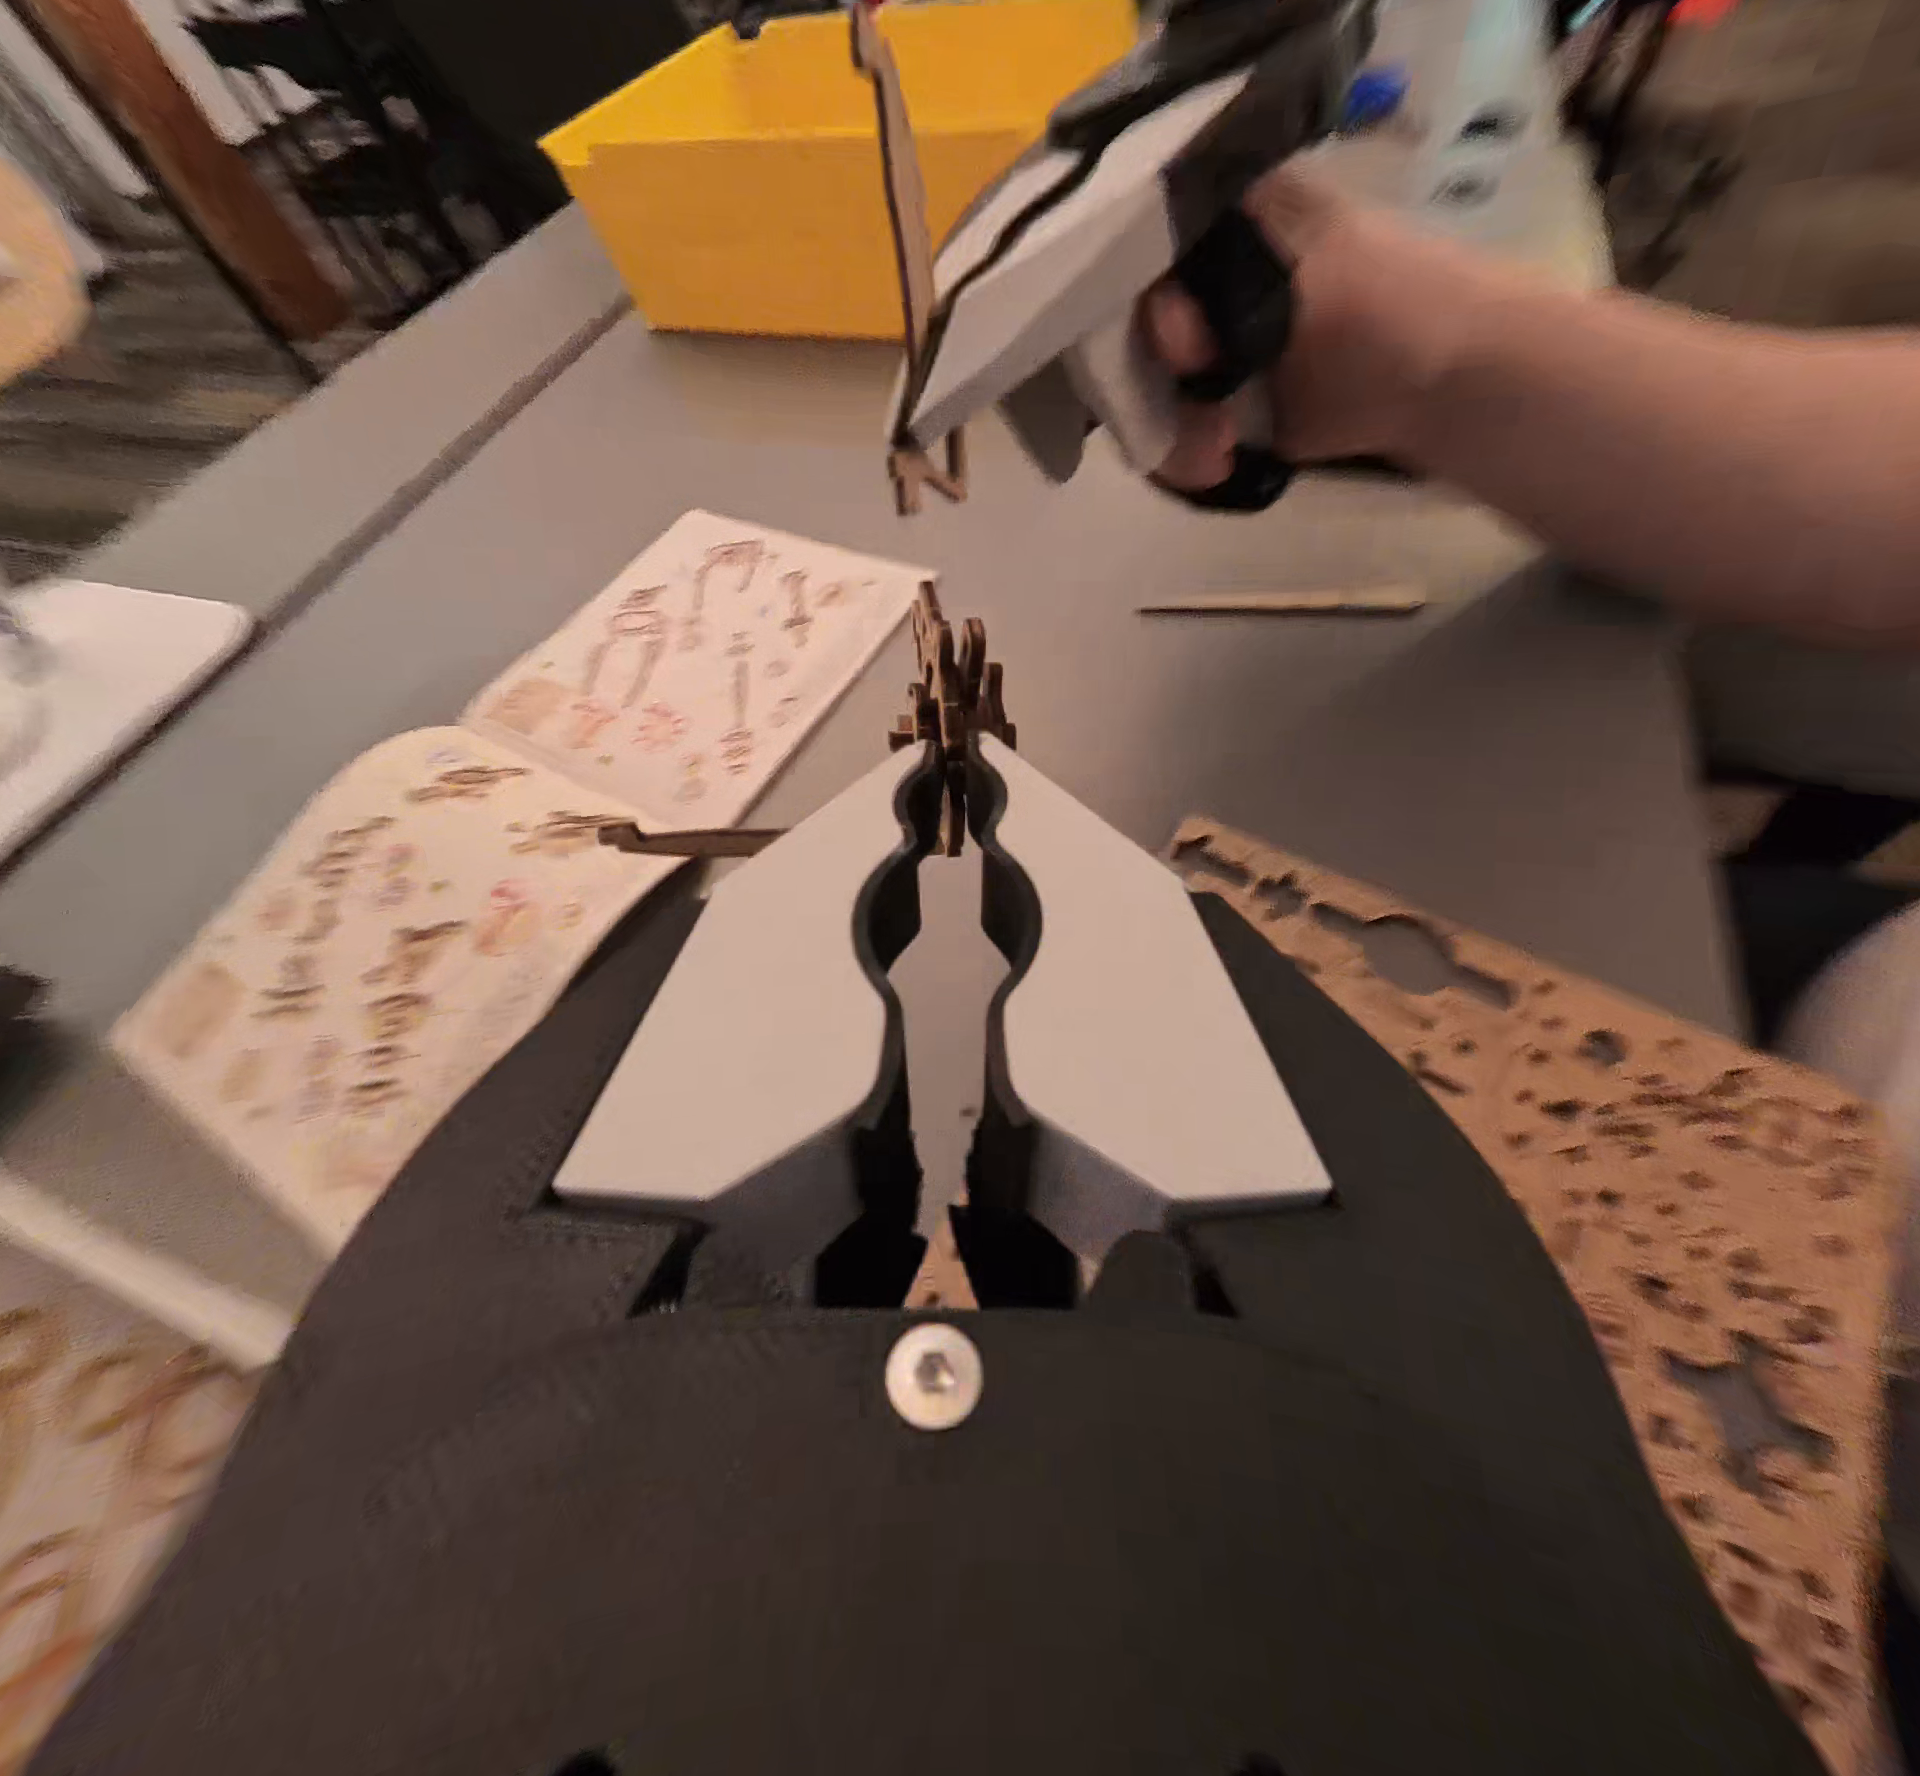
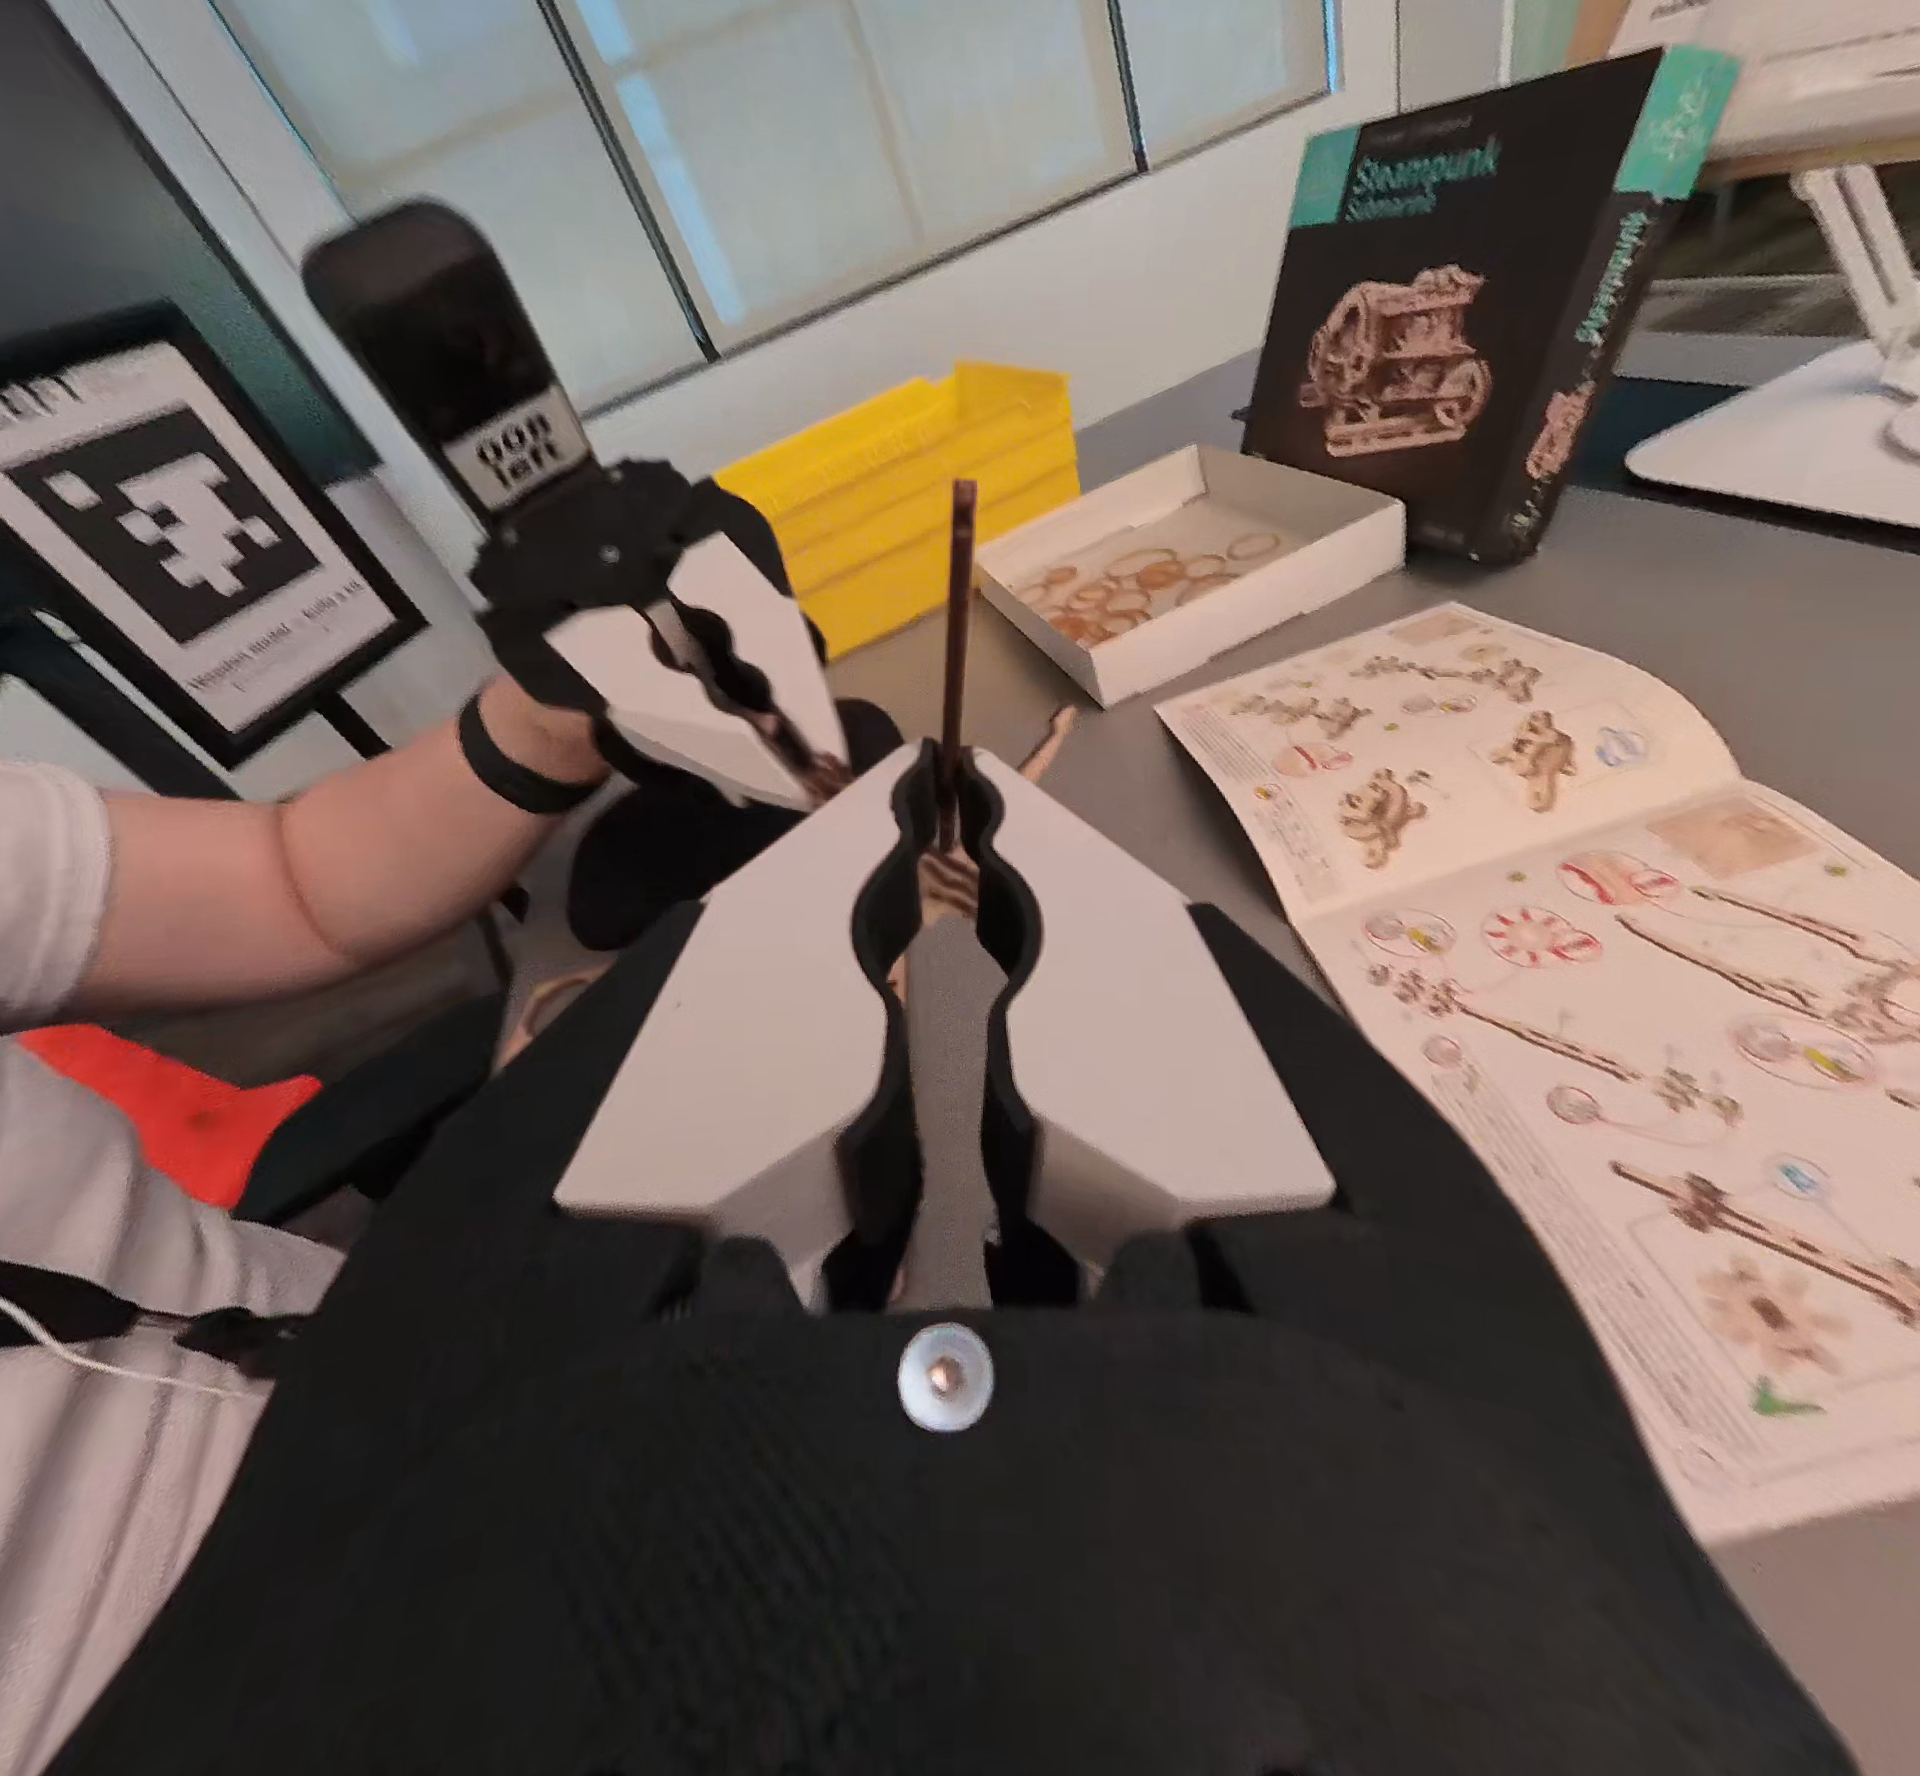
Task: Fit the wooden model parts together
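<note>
You've got the left hand-held gripper (image 1: 943, 770) clamped on the small toothed assembly (image 1: 951, 677), and the right hand-held gripper (image 1: 914, 422) pinching the long flat strip (image 1: 902, 199) above the bench (image 1: 1299, 739). Mating step, I'd say: line up notches, then ease down.

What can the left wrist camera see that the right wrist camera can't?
Only the left wrist view shows the punched-out wooden sheet and a loose thin strip lying on the table.

Only the right wrist view shows the model's black box, the white tray of wooden rings and the black-and-white marker sign.

Both show the open instruction booklet, a yellow bin, the left claw pinching a small notched part, and the right claw pinching a long flat part.
</note>
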Motion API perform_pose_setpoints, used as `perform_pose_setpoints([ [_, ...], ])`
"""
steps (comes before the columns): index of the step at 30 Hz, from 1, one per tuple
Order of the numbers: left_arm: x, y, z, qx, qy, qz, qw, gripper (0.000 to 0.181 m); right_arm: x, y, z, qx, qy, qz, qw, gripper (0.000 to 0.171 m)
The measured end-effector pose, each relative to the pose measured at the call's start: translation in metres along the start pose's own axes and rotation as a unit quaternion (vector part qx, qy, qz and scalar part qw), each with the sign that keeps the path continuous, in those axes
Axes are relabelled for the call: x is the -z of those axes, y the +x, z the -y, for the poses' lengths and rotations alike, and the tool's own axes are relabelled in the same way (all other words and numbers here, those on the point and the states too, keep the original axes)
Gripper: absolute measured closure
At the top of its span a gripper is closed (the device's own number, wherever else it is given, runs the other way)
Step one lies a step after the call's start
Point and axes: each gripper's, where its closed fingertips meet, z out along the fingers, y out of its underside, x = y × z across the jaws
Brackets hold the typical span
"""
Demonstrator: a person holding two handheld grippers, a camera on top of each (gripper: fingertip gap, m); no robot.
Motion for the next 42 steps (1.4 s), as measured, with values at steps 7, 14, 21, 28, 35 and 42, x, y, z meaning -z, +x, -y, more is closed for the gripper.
perform_pose_setpoints([
  [7, -0.005, 0.003, -0.027, 0.146, 0.024, -0.098, 0.984, 0.180, -0.014, 0.023, -0.029, -0.069, -0.032, -0.017, 0.997, 0.171],
  [14, -0.005, -0.005, -0.031, 0.225, 0.023, -0.132, 0.965, 0.179, -0.034, 0.024, -0.059, -0.054, -0.088, -0.028, 0.994, 0.171],
  [21, -0.016, 0.001, -0.051, 0.168, -0.059, -0.099, 0.979, 0.180, -0.046, 0.021, -0.083, -0.056, -0.130, -0.026, 0.990, 0.171],
  [28, -0.013, 0.004, -0.057, 0.118, -0.098, -0.103, 0.983, 0.159, -0.052, 0.020, -0.093, -0.064, -0.148, -0.023, 0.987, 0.171],
  [35, -0.013, 0.022, -0.048, 0.105, -0.120, -0.170, 0.972, 0.158, -0.048, 0.022, -0.091, -0.066, -0.145, -0.028, 0.987, 0.171],
  [42, -0.004, 0.023, -0.045, 0.105, -0.109, -0.108, 0.983, 0.147, -0.047, 0.021, -0.086, -0.067, -0.140, -0.028, 0.988, 0.171],
])
